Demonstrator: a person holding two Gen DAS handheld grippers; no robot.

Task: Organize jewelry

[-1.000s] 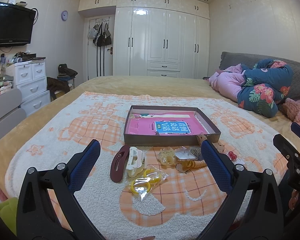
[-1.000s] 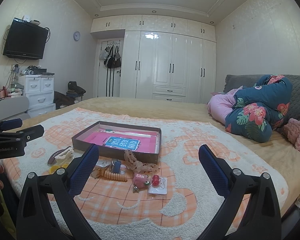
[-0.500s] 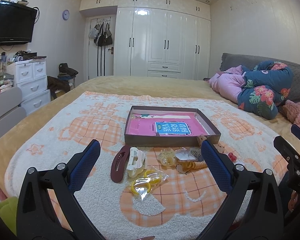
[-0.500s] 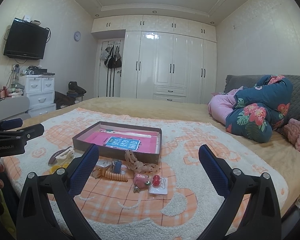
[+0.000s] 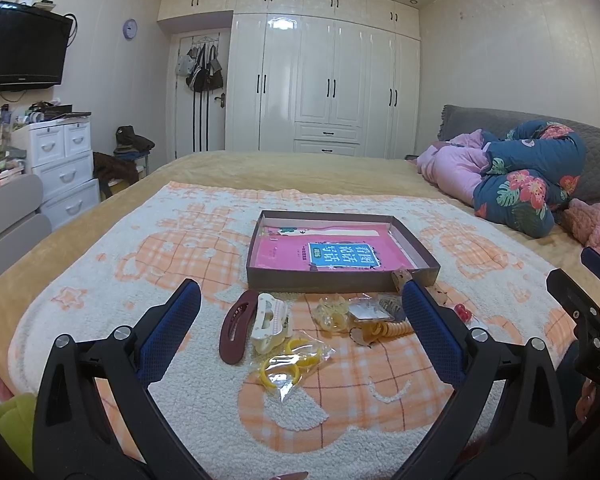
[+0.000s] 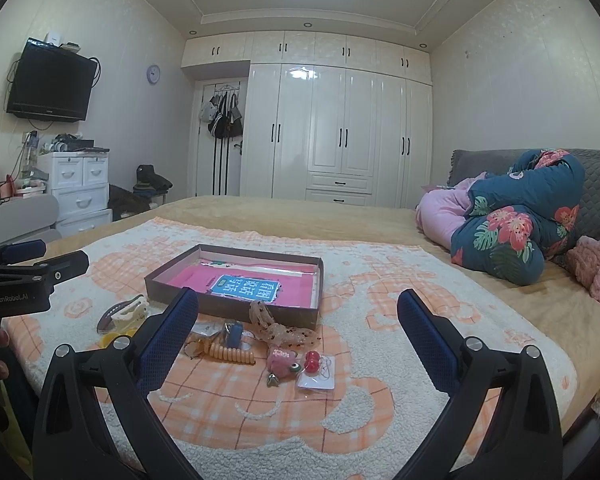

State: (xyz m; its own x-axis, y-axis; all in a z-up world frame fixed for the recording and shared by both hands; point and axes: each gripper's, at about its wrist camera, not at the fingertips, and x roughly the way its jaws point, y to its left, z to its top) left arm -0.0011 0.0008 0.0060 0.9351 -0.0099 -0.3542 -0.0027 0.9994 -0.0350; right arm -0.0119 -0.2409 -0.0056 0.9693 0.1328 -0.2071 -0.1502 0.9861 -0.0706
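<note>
Hovering above the blanket (image 5: 204, 396) on the bed, the left claw (image 5: 300, 312) and the right claw (image 6: 298, 318) both gape wide with nothing in them. Hair clips (image 5: 256, 322), yellow rings in a bag (image 5: 288, 364) and a red bead (image 6: 313, 360) lie scattered just in front of a flat box (image 5: 340, 280), which holds a pink book (image 5: 328, 254).

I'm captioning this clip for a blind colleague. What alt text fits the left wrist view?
Open left tongs hover over hair clips, yellow rings in a bag and other trinkets scattered on an orange-and-white blanket. Just behind them sits a shallow brown box holding a pink booklet, with white wardrobes beyond the bed.
</note>
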